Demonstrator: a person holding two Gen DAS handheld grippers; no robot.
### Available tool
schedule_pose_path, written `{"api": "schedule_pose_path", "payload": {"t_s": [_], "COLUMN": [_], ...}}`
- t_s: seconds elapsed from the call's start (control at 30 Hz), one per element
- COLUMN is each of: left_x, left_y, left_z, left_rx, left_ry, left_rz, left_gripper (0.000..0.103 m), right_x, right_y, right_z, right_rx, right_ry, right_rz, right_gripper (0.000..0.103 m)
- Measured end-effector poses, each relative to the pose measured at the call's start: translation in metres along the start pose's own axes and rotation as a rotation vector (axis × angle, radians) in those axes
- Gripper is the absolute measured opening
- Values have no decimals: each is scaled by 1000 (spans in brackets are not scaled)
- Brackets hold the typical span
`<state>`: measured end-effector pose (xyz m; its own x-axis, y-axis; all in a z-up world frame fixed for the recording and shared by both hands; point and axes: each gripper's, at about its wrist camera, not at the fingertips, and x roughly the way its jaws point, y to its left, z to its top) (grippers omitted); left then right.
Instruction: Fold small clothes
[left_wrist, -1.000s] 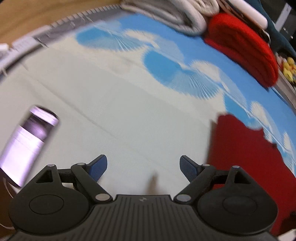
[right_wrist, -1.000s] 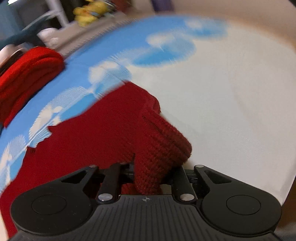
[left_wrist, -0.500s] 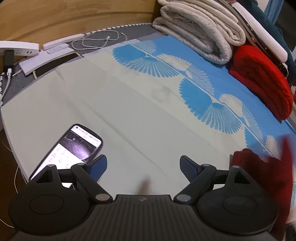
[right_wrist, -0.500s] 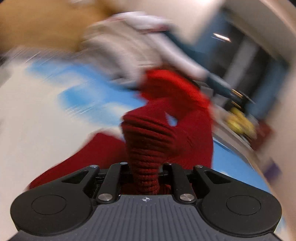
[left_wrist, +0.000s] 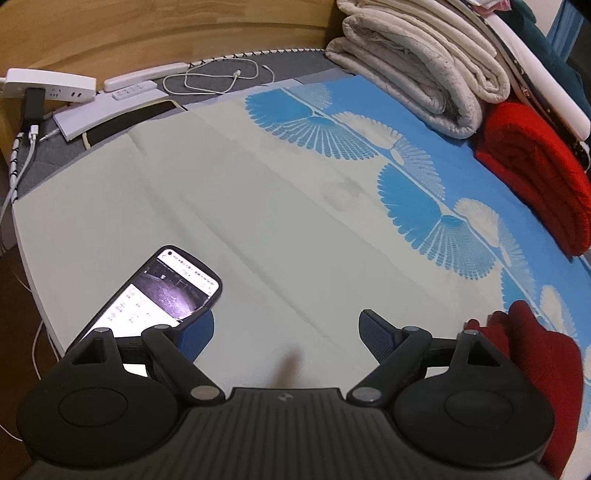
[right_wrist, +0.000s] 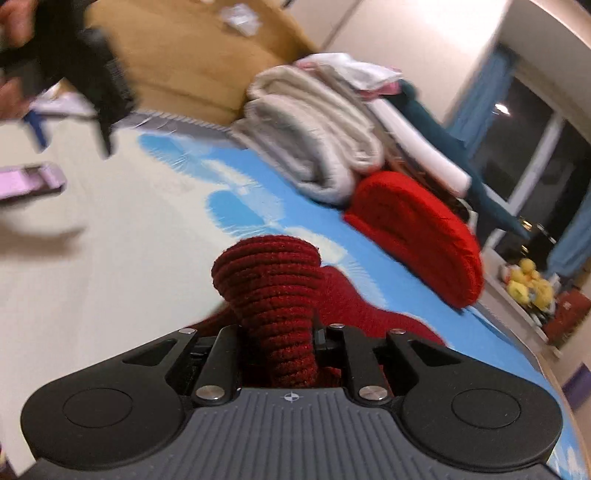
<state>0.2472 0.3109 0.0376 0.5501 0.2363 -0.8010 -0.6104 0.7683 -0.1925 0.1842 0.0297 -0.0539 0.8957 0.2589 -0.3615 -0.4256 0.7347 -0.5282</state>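
Observation:
A dark red knitted garment (right_wrist: 280, 295) is bunched between the fingers of my right gripper (right_wrist: 279, 332), which is shut on it and holds part of it up above the bed; the rest trails down onto the sheet. The same garment shows at the right edge of the left wrist view (left_wrist: 535, 354). My left gripper (left_wrist: 286, 332) is open and empty, hovering over the cream part of the sheet (left_wrist: 258, 206), left of the garment. It shows blurred at the upper left of the right wrist view (right_wrist: 85, 66).
A phone (left_wrist: 162, 295) with a lit screen lies by the left fingertip. Folded cream blankets (left_wrist: 417, 70) and a folded bright red knit (left_wrist: 535, 177) lie at the far right. Power strips and cables (left_wrist: 55, 88) sit by the wooden headboard.
My right gripper has lifted the red garment off the sheet and swung to face the blankets. My left gripper has pulled back and turned left, still open.

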Motion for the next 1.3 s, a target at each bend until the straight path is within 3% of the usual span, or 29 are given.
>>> {"api": "schedule_pose_path", "payload": {"t_s": [0.03, 0.07, 0.17, 0.3, 0.4, 0.47, 0.57, 0.63, 0.7, 0.8, 0.83, 0.87, 0.9, 0.97, 1.07, 1.1, 1.17, 1.23, 1.3], "left_x": [1, 3, 5, 1, -8, -18, -30, -32, -27, -4, 4, 8, 11, 4, -25, -31, -17, 19, 30], "left_y": [0, 0, 1, -8, -27, -46, -81, -110, -135, -167, -174, -178, -182, -183, -170, -164, -157, -157, -162], "left_z": [0, 0, -2, -3, -11, -22, -43, -62, -79, -104, -112, -118, -121, -121, -109, -105, -105, -114, -122], "left_rx": [-3, -7, -13, 13, 58, 108, 203, 291, 363, 448, 449, 448, 457, 442, 422, 428, 448, 458, 490], "left_ry": [4, 8, 21, 15, -8, -15, 13, 40, 69, 152, 185, 196, 204, 175, 115, 98, 127, 243, 247], "left_rz": [3, 4, -3, -42, -127, -244, -427, -507, -512, -422, -405, -406, -414, -414, -489, -507, -479, -391, -364], "left_gripper": [89, 89, 89, 89, 89, 89, 89, 89, 89, 89, 78, 32, 17, 14, 14, 14, 14, 15, 15], "right_x": [8, 15, 7, -30, -48, -44, -27, -17, -10, 9, 3, 3, 4, -2, -18, -21, -22, -10, -2], "right_y": [8, 12, 6, -51, -105, -138, -168, -177, -181, -182, -179, -178, -179, -179, -180, -180, -174, -160, -148], "right_z": [-7, -14, -18, -7, -9, -21, -42, -58, -74, -85, -92, -93, -93, -100, -95, -92, -92, -96, -97], "right_rx": [-12, -11, 38, 284, 422, 474, 542, 614, 687, 755, 763, 762, 760, 763, 765, 756, 749, 708, 648], "right_ry": [45, 73, 42, 4, -33, -3, 79, 103, 122, 168, 163, 159, 155, 153, 92, 77, 83, 160, 197], "right_rz": [21, 32, 97, 293, 214, 119, 17, -21, -29, 2, 18, 29, 39, 63, 98, 126, 196, 224, 220], "right_gripper": [20, 32, 48, 65, 66, 67, 67, 67, 67, 67, 67, 67, 66, 57, 33, 18, 15, 15, 16]}}
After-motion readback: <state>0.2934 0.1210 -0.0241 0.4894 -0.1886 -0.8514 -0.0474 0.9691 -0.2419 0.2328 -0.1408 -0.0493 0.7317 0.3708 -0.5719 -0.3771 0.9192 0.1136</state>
